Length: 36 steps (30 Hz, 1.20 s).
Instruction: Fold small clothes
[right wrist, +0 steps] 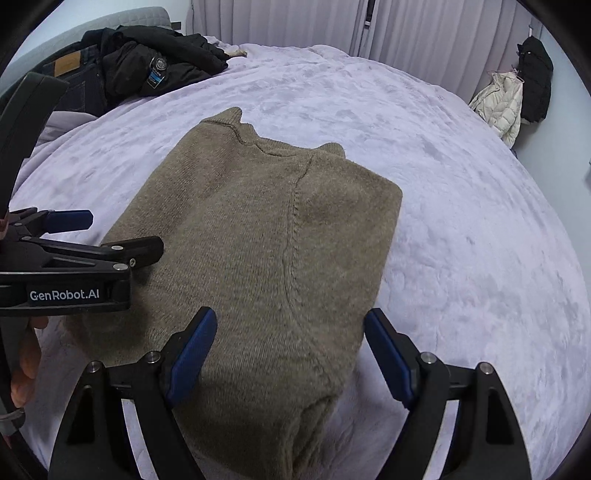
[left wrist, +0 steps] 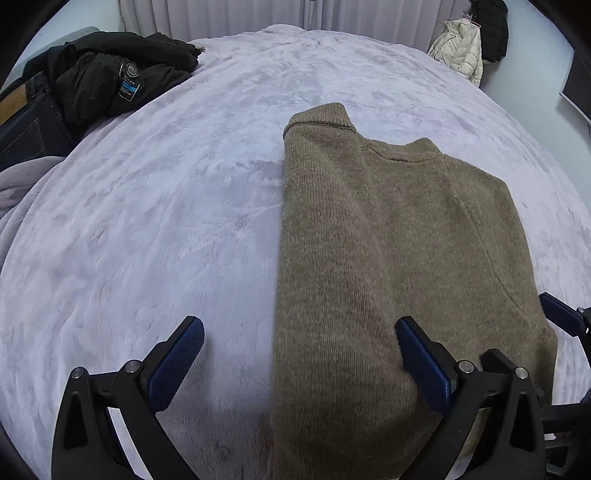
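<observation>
Folding the brown sweater [right wrist: 258, 251] on the bed [right wrist: 461, 221] goes best grabbing both near corners together. Both the left gripper [left wrist: 299, 354] and the right gripper [right wrist: 290, 347] have fingers spread wide, holding nothing.

A black jacket [left wrist: 122, 70] lies heaped on dark jeans [left wrist: 26, 118] at the far left of the bed [left wrist: 147, 229]. Pale curtains [right wrist: 295, 22] hang behind; a cream puffer coat [right wrist: 502, 103] hangs at right.

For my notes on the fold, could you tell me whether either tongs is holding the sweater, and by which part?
Nothing is held. The left tongs and right tongs both stand open over the near end of the sweater, pads apart and not pinching it.
</observation>
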Each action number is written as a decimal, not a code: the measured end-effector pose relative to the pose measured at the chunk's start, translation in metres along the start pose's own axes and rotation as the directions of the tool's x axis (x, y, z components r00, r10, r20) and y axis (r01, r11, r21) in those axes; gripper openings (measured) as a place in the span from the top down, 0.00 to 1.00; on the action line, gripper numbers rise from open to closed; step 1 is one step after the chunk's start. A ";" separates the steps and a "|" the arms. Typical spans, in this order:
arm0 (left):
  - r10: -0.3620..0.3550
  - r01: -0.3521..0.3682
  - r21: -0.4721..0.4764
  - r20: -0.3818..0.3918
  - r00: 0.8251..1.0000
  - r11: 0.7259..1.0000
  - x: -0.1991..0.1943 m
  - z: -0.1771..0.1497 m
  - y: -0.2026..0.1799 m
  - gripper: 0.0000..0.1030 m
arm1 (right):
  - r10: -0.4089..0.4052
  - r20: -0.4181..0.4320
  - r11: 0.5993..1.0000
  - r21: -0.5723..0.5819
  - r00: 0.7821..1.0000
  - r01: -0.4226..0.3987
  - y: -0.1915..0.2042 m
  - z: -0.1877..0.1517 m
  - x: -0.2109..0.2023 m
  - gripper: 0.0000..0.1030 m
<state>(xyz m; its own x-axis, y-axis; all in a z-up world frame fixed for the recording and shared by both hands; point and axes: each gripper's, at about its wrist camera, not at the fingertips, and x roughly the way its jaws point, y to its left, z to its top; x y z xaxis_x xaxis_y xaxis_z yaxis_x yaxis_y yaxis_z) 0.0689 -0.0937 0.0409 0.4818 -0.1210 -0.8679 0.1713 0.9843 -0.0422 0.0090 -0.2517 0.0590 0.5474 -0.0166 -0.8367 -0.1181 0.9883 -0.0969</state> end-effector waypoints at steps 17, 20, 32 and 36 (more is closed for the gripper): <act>0.043 -0.042 -0.021 0.058 0.997 0.999 -0.022 -0.014 0.024 0.00 | 0.025 0.085 0.994 -0.105 0.996 -0.016 0.019 0.018 -0.032 0.18; 0.040 -0.040 -0.007 0.061 0.997 0.999 -0.019 -0.021 0.025 0.00 | 0.096 -0.006 0.988 -0.124 0.995 -0.096 0.024 0.019 -0.002 0.18; 0.029 -0.031 0.030 0.093 0.995 0.999 -0.023 -0.003 0.016 0.00 | 0.112 0.040 0.993 -0.033 0.993 -0.110 -0.015 0.018 -0.018 0.16; 0.069 -0.071 0.034 0.049 0.996 0.997 -0.001 0.007 0.013 0.00 | 0.104 0.026 0.994 -0.019 0.994 -0.103 -0.013 0.042 -0.001 0.16</act>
<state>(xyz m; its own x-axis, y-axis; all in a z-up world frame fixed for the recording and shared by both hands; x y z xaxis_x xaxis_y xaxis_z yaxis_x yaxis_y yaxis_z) 0.0765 -0.0815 0.0444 0.5340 -0.0585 -0.8434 0.1661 0.9854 0.0368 0.0453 -0.2581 0.0835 0.5536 0.0899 -0.8279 -0.1895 0.9817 -0.0201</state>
